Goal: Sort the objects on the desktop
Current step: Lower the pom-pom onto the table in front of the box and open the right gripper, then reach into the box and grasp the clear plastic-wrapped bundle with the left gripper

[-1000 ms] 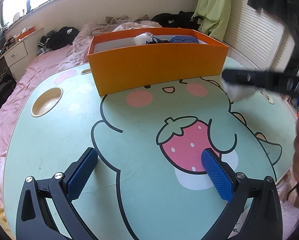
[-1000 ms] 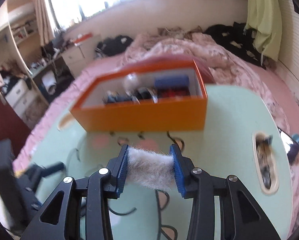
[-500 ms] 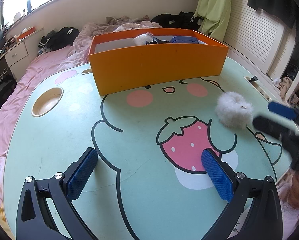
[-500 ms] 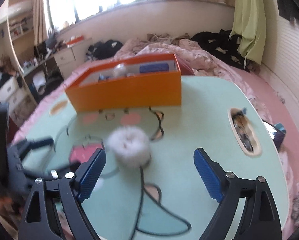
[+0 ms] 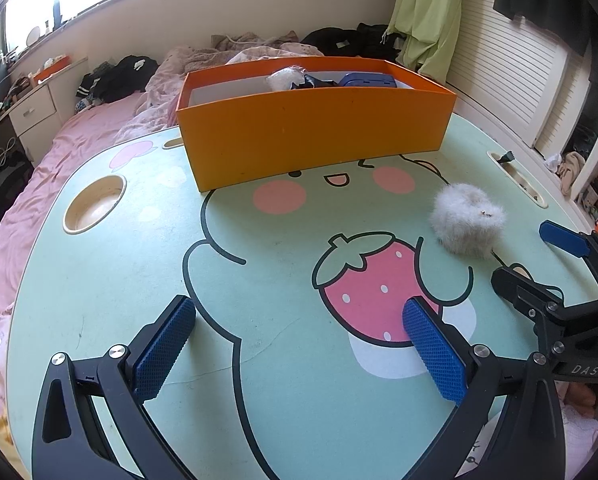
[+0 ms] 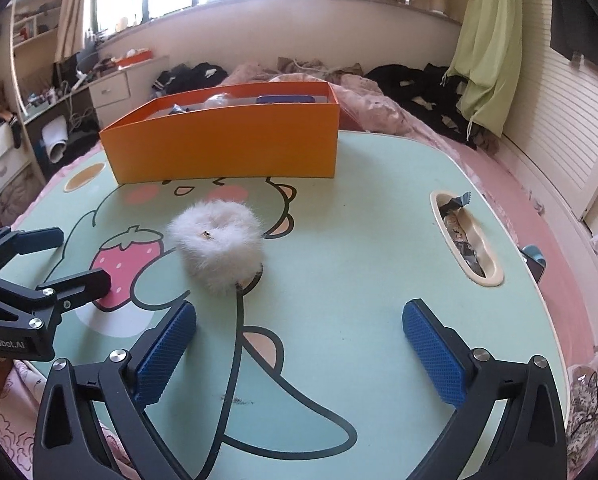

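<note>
Each camera rides on its own gripper, looking forward and down between two blue-padded fingers, close above the mint cartoon table (image 5: 99, 280). The left view faces the orange box (image 5: 315, 136) head-on; the right view sees it from further right. Both share the box, the fluffy white scrunchie (image 6: 217, 246) and the strawberry print (image 5: 371, 292).
</note>
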Demonstrator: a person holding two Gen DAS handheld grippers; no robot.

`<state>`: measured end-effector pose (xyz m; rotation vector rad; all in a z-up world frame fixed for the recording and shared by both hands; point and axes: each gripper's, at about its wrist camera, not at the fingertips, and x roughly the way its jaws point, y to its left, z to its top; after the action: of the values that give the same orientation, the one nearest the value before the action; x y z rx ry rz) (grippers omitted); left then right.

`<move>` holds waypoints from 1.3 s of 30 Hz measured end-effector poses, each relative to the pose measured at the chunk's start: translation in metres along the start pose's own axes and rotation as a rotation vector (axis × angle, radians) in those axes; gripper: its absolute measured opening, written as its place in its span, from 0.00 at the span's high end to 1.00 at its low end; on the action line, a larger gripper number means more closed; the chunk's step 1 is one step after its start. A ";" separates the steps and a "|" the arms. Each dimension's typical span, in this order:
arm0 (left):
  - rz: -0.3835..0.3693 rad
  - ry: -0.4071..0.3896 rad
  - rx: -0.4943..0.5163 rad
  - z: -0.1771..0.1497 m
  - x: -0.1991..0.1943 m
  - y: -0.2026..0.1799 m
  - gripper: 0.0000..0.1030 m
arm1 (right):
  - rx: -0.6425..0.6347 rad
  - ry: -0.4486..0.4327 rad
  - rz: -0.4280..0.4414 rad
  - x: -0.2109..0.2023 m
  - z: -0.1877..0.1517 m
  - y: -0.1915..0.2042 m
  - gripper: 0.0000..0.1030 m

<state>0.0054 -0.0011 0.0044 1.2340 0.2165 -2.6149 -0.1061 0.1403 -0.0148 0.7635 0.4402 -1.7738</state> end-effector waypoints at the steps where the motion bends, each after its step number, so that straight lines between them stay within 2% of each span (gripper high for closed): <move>1: 0.001 0.000 -0.001 0.000 0.000 0.000 0.00 | 0.000 0.000 0.000 0.000 0.000 0.001 0.00; 20: 0.016 0.000 -0.035 0.001 -0.001 0.000 0.00 | -0.018 -0.020 0.014 -0.004 -0.003 0.003 0.00; 23: 0.025 -0.041 -0.025 0.010 -0.014 0.003 0.00 | -0.018 -0.020 0.015 -0.004 -0.004 0.003 0.00; 26: 0.016 -0.111 -0.033 0.037 -0.039 0.008 0.01 | -0.018 -0.020 0.017 -0.004 -0.005 0.002 0.00; 28: 0.007 -0.156 -0.046 0.067 -0.052 0.013 0.07 | -0.019 -0.020 0.016 -0.004 -0.004 0.002 0.00; 30: 0.023 -0.166 -0.040 0.096 -0.053 0.018 0.20 | -0.019 -0.020 0.018 -0.004 -0.005 0.002 0.00; 32: 0.034 -0.131 -0.044 0.127 -0.041 0.027 0.24 | -0.020 -0.020 0.019 -0.005 -0.005 0.001 0.00; 34: 0.018 -0.057 -0.075 0.159 -0.015 0.034 0.32 | -0.021 -0.021 0.020 -0.005 -0.005 0.002 0.00; 35: 0.017 -0.021 -0.093 0.169 -0.002 0.039 0.41 | -0.021 -0.021 0.020 -0.005 -0.005 0.002 0.00; 36: 0.020 0.019 -0.109 0.181 0.014 0.042 0.46 | -0.021 -0.020 0.021 -0.005 -0.005 0.001 0.00; 39: 0.033 0.101 -0.136 0.197 0.052 0.044 0.46 | -0.021 -0.021 0.023 -0.005 -0.005 0.002 0.00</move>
<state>-0.1597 -0.0975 0.0878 1.3118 0.3823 -2.4674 -0.1019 0.1467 -0.0149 0.7317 0.4339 -1.7521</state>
